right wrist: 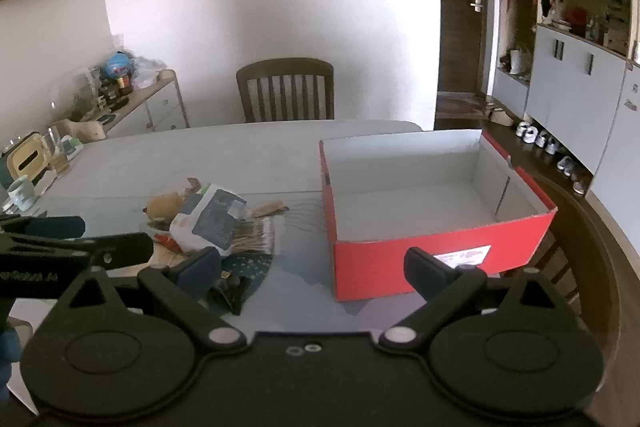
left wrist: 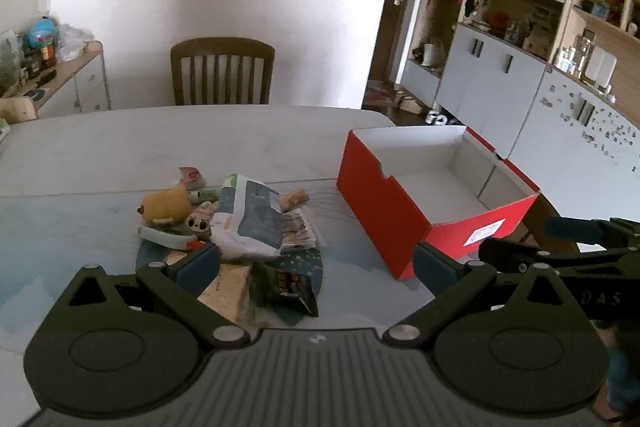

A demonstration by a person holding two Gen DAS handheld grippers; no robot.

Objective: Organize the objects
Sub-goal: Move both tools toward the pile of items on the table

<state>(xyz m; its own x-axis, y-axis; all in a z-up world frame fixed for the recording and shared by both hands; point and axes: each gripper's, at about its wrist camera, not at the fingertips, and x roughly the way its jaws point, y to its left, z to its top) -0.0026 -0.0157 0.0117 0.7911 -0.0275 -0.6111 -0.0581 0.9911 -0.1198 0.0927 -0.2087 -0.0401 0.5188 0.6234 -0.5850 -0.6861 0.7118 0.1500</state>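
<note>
Grippers hover apart: our left gripper [left wrist: 316, 265] and right gripper [right wrist: 312, 269] gape empty, red box [right wrist: 436, 259] right of the clutter pile [left wrist: 240, 227].

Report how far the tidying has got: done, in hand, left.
Done: nothing yet; the red box shows only its bare white inside. In hand: nothing; the left gripper and right gripper are both open and hold nothing. Left: the whole pile on the table beside the box, including the yellow plush, the white pouch and the dark packet.
</note>
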